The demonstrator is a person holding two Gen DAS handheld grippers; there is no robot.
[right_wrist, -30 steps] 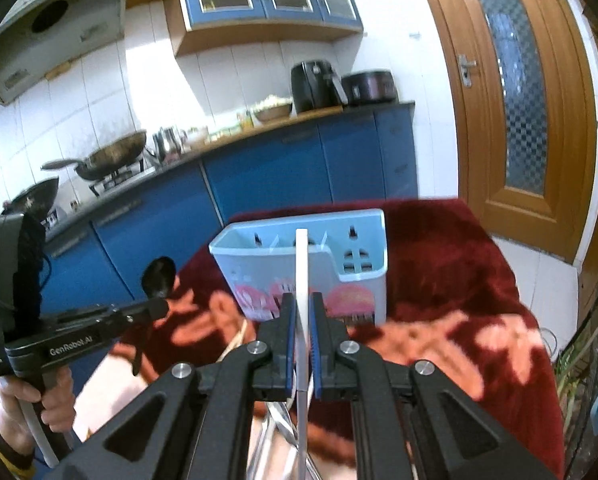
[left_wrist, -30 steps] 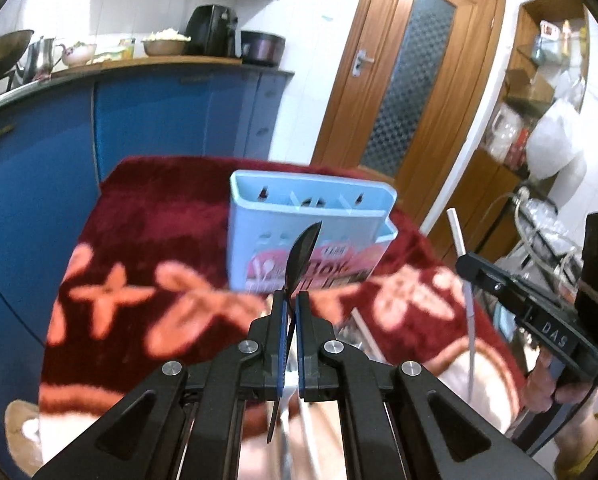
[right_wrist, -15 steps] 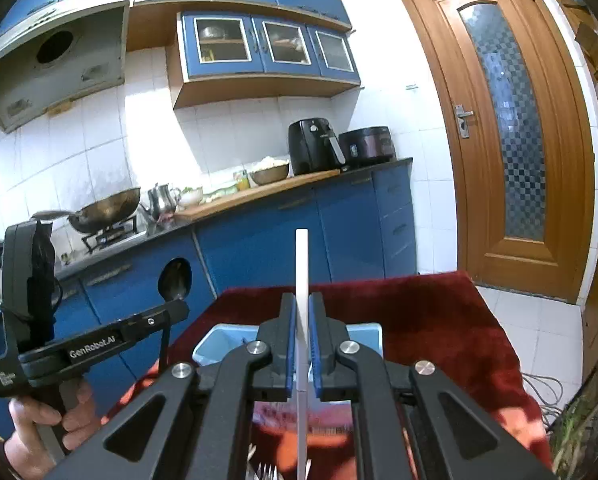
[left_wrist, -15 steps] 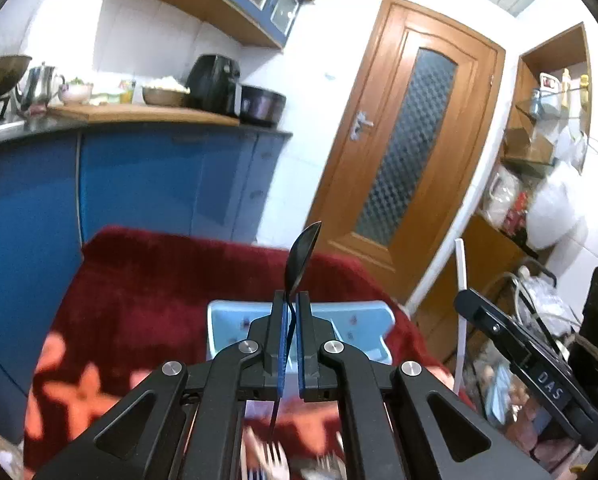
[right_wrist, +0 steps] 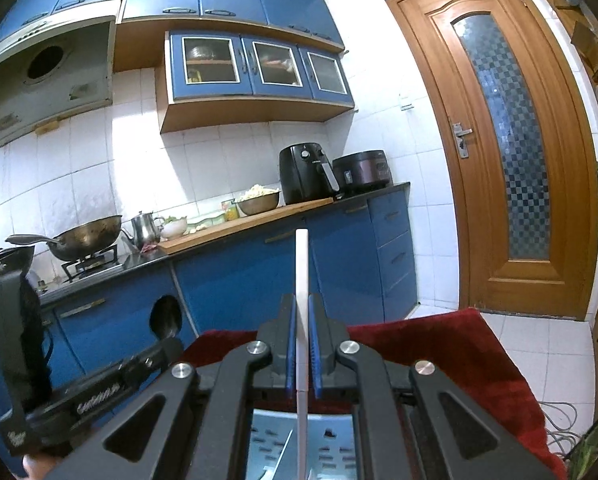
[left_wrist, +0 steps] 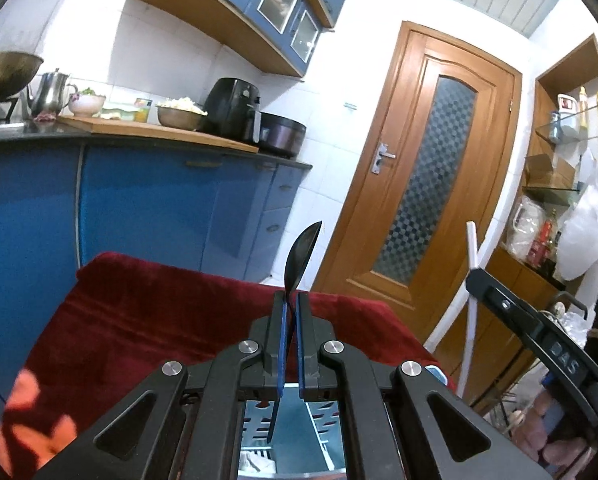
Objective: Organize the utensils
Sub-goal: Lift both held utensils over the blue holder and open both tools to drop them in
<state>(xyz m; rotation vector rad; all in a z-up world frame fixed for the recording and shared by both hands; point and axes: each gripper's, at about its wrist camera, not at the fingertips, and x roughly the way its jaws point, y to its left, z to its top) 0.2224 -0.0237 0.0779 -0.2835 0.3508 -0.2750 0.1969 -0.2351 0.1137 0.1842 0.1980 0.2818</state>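
Note:
My left gripper [left_wrist: 290, 300] is shut on a dark spoon [left_wrist: 301, 254], bowl upward, handle hanging down into the light blue utensil holder [left_wrist: 295, 428] right below the jaws. My right gripper [right_wrist: 302, 304] is shut on a white utensil handle [right_wrist: 301, 264] held upright; its lower end reaches down over the same holder [right_wrist: 303, 448]. In the right wrist view the left gripper [right_wrist: 167, 344] with the spoon [right_wrist: 165, 320] is at the left. In the left wrist view the right gripper [left_wrist: 473, 274] with the white handle [left_wrist: 473, 248] is at the right.
The holder stands on a table with a dark red flowered cloth [left_wrist: 139, 312]. Behind are blue kitchen cabinets [left_wrist: 147, 208] with an air fryer [right_wrist: 305, 172], a wok [right_wrist: 87, 236] and a kettle on the counter. A wooden door [left_wrist: 419, 208] is at the right.
Both grippers have risen and come forward over the holder. The holder has gone from ahead of the jaws to right beneath them. The utensils' lower ends now hang into its top.

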